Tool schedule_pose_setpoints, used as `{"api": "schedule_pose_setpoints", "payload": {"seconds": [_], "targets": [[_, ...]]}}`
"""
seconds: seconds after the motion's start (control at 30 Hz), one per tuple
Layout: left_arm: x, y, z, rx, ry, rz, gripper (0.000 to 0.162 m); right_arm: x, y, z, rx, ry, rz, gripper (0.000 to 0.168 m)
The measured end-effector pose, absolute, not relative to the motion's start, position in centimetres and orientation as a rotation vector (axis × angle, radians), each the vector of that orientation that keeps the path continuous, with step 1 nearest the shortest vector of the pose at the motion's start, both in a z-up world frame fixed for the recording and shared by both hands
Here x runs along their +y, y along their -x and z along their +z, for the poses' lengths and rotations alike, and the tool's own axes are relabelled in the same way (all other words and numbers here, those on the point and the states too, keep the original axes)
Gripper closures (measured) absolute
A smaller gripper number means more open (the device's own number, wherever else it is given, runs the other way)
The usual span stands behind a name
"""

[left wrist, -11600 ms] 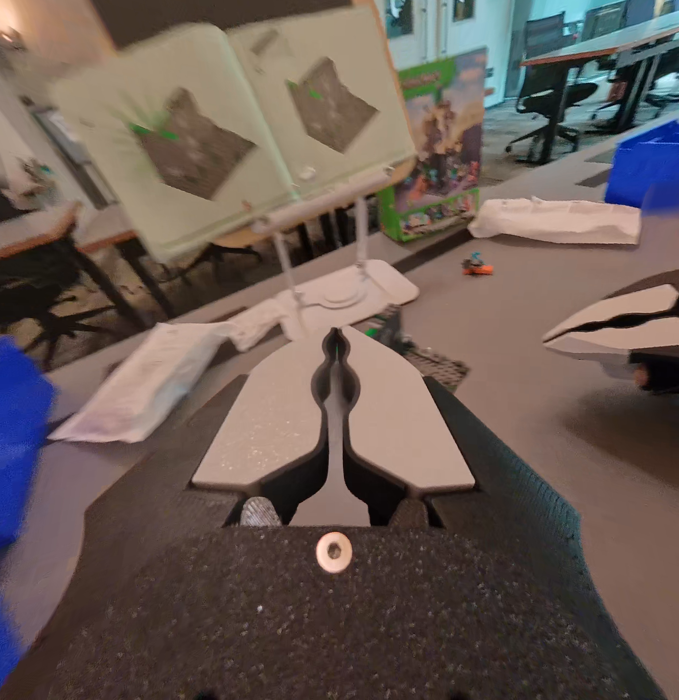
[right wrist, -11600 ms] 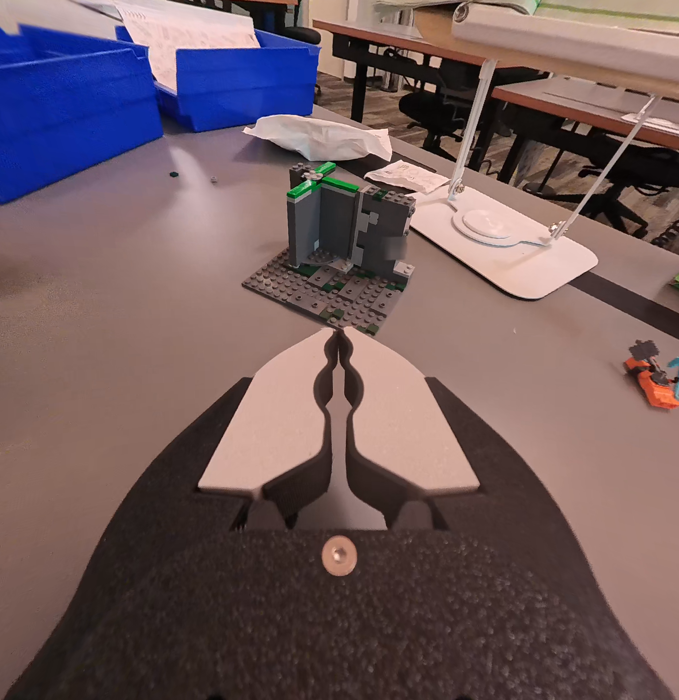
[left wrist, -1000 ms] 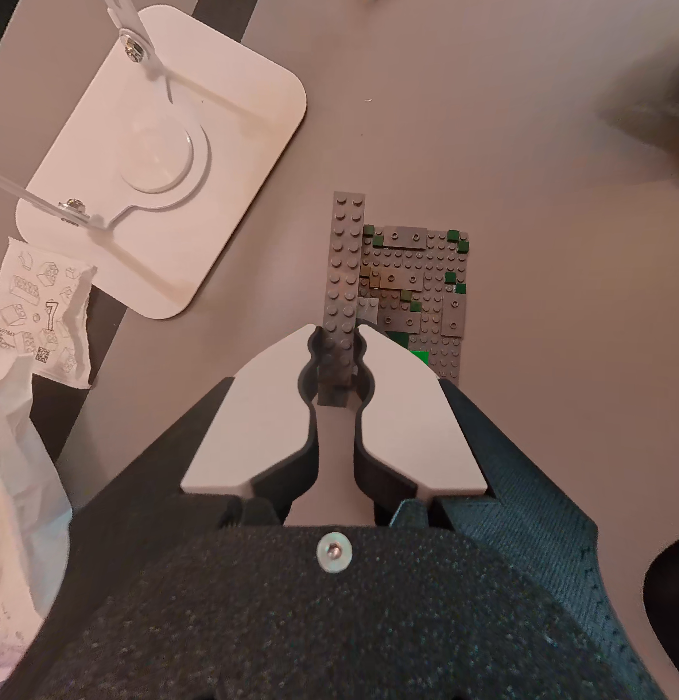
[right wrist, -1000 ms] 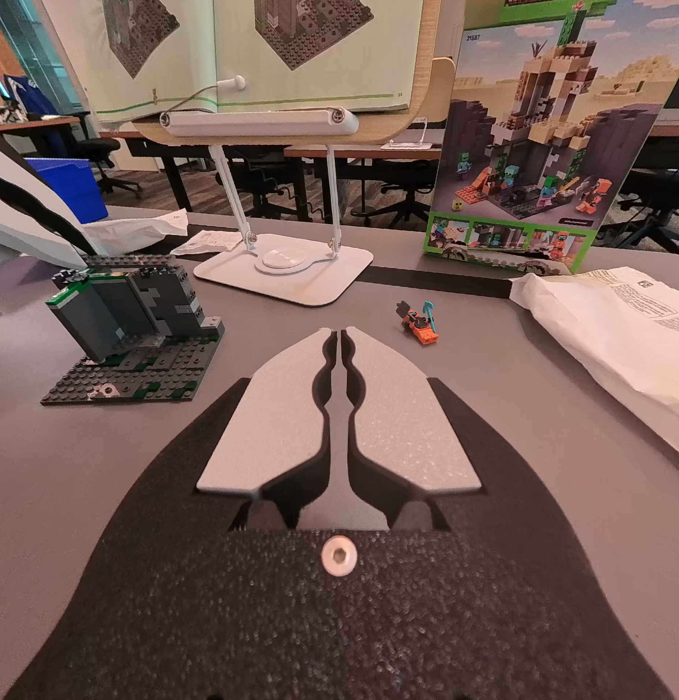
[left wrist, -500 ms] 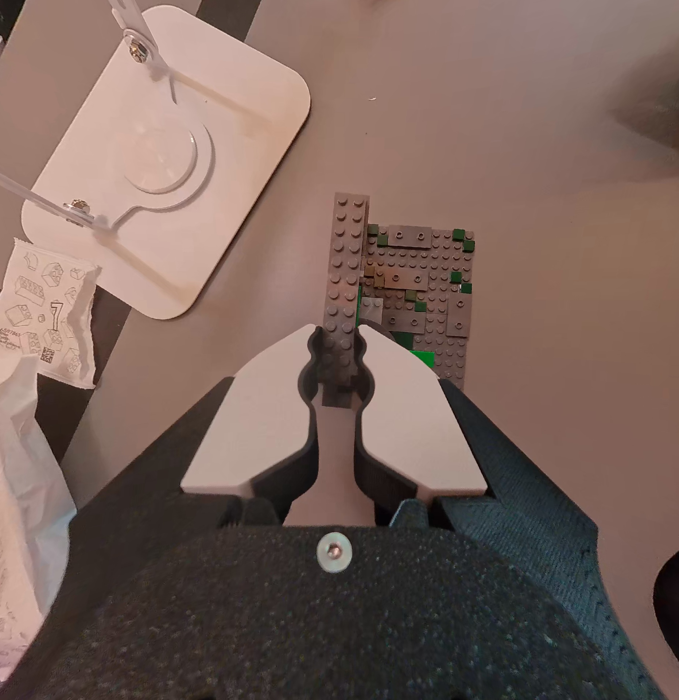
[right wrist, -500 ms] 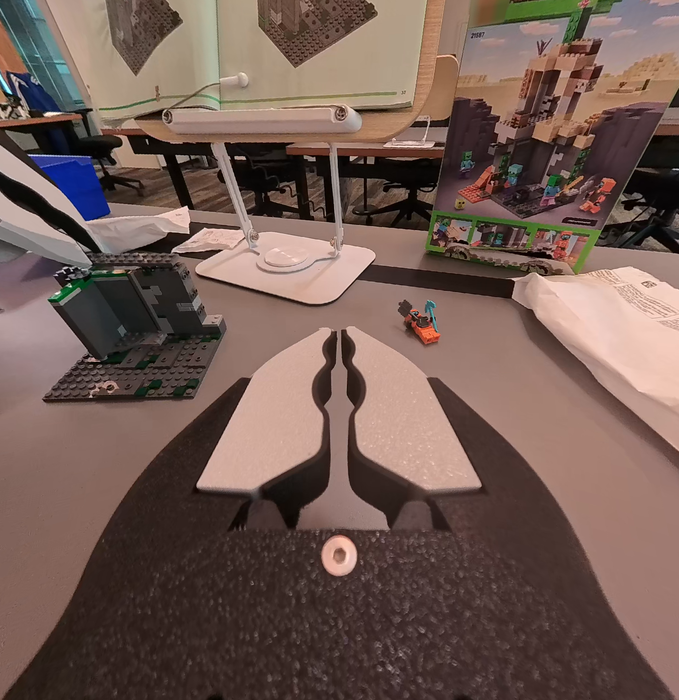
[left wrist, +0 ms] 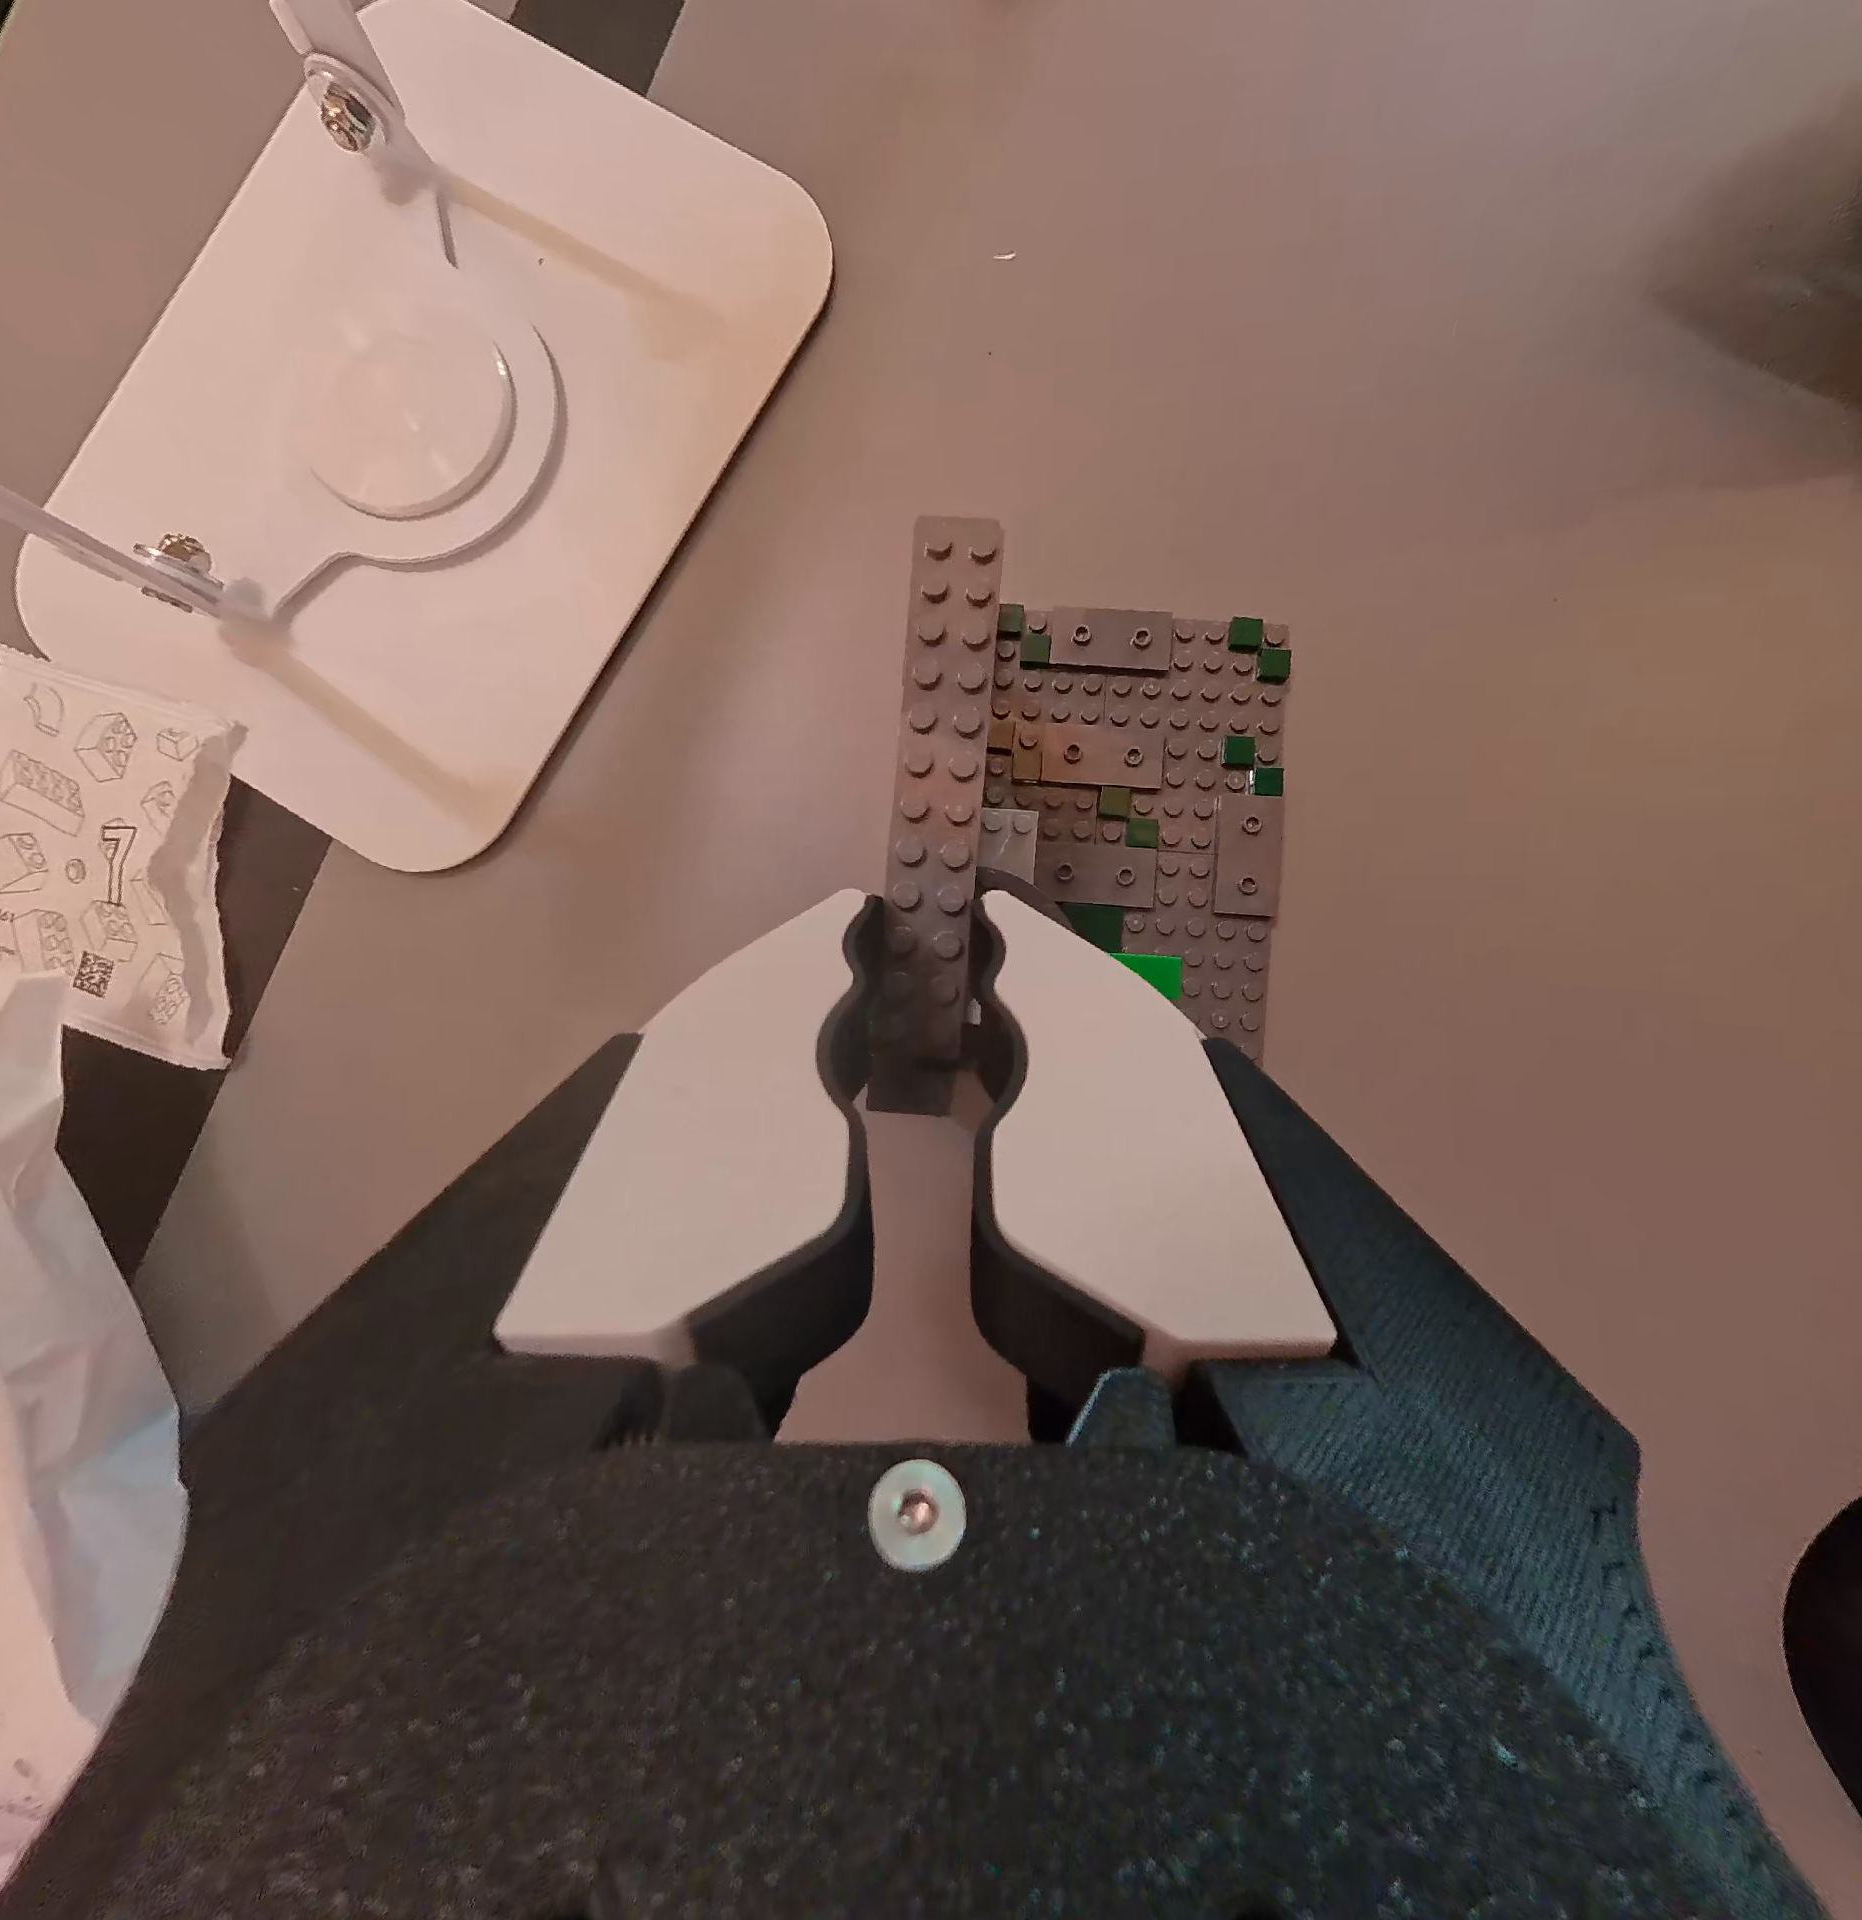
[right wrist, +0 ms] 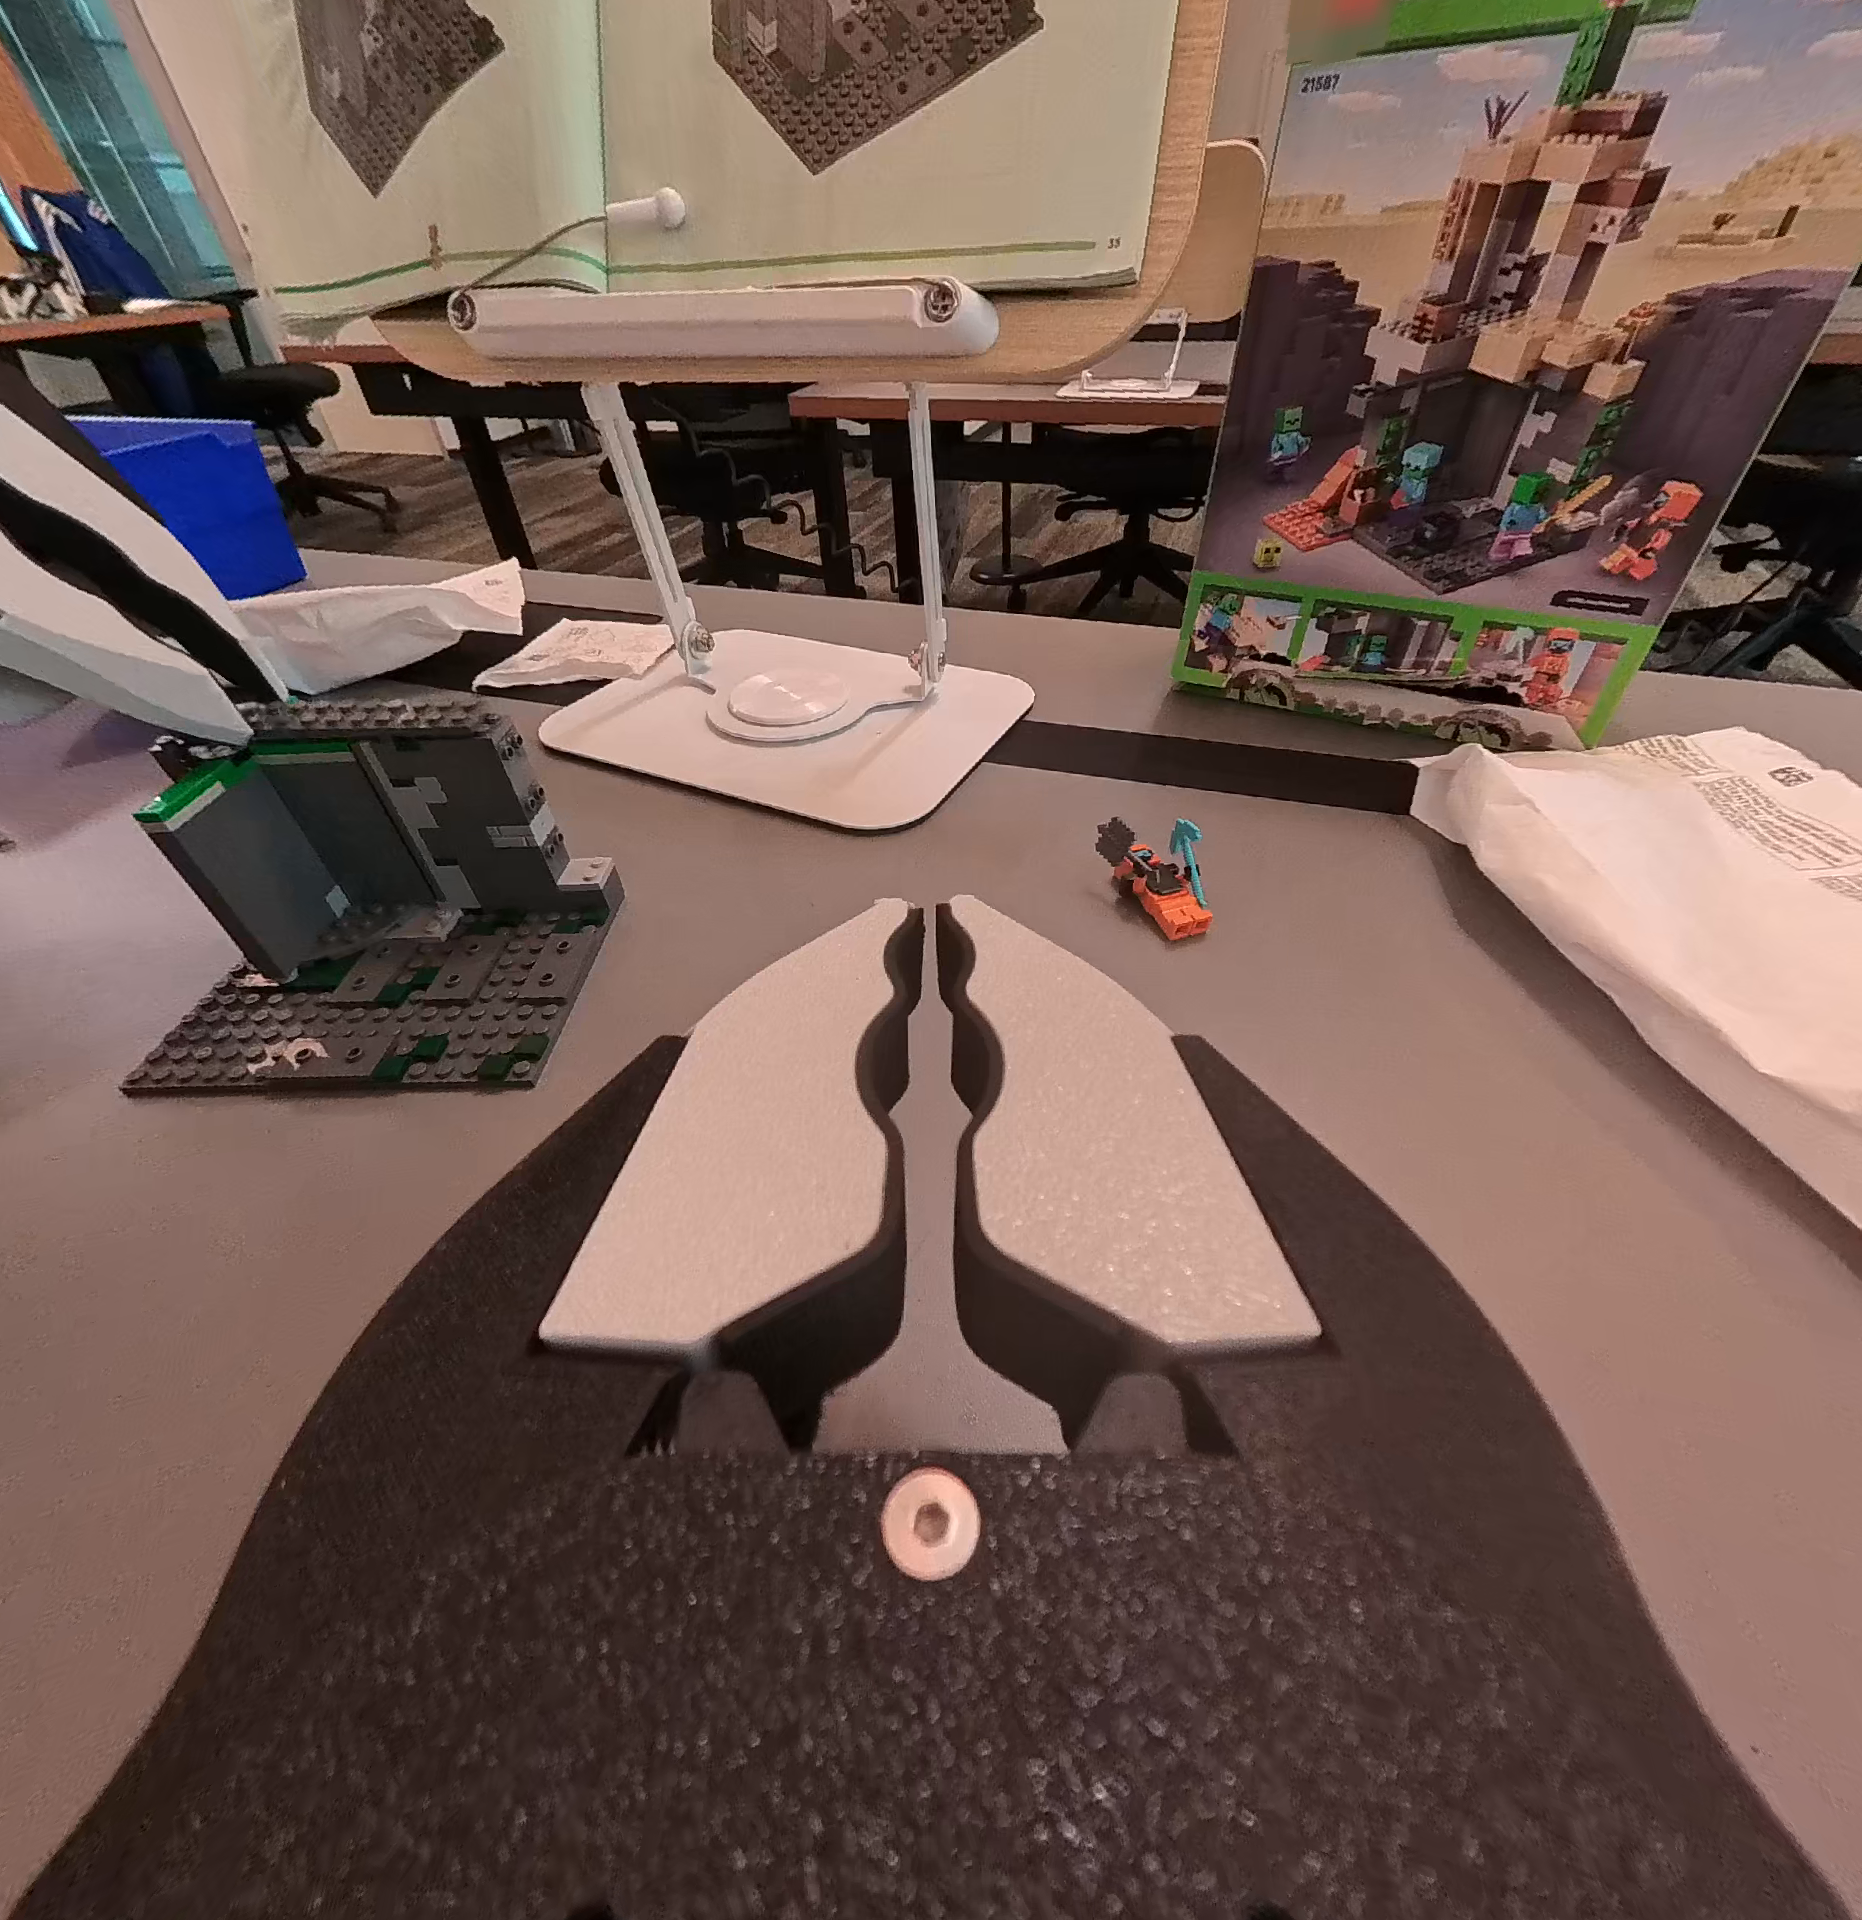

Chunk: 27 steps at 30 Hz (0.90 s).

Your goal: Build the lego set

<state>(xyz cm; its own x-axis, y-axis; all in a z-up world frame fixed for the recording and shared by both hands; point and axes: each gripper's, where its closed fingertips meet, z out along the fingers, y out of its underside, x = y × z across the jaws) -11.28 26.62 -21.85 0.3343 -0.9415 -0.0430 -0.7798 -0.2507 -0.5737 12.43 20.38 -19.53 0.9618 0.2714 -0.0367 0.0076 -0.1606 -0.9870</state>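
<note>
The lego build has a dark grey baseplate (right wrist: 387,1039) with green and grey tiles and a tall grey wall (right wrist: 387,842) along one edge. In the left wrist view I look straight down on it: the wall's long studded top (left wrist: 942,748) runs beside the baseplate (left wrist: 1166,727). My left gripper (left wrist: 925,904) is shut on the near end of that wall top. It also shows at the far left of the right wrist view (right wrist: 106,644). My right gripper (right wrist: 929,909) is shut and empty, low over the table to the right of the build.
A white book stand (right wrist: 802,717) holding the open instruction booklet (right wrist: 719,135) stands behind the build; its base shows in the left wrist view (left wrist: 418,436). A small orange minifigure (right wrist: 1155,883) lies on the table. The set box (right wrist: 1529,416) and white paper bags (right wrist: 1716,914) (left wrist: 44,1351) lie around. Tip to tip, the grippers are about 25 centimeters apart.
Almost nothing. My left gripper keeps its hold on the wall top, and the wall has tipped very slightly. My right gripper stays shut and has barely drifted.
</note>
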Motion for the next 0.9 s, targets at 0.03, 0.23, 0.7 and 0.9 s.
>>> {"api": "schedule_pose_setpoints", "payload": {"seconds": [0.03,0.23,0.7,0.9], "targets": [[26.58,11.24,-21.87,1.507,2.101,-0.429,0.146,20.38,-12.42,-19.55,-0.211,1.721,0.234,0.166],[26.45,11.06,-21.97,1.516,2.093,-0.431,0.146,20.38,-12.35,-19.58,-0.214,1.723,0.235,0.166],[26.33,10.65,-21.99,1.511,2.090,-0.439,0.146,20.37,-12.37,-19.56,-0.214,1.723,0.238,0.166],[26.44,10.57,-21.89,1.505,2.082,-0.433,0.146,20.35,-12.40,-19.56,-0.214,1.723,0.238,0.166]]}}
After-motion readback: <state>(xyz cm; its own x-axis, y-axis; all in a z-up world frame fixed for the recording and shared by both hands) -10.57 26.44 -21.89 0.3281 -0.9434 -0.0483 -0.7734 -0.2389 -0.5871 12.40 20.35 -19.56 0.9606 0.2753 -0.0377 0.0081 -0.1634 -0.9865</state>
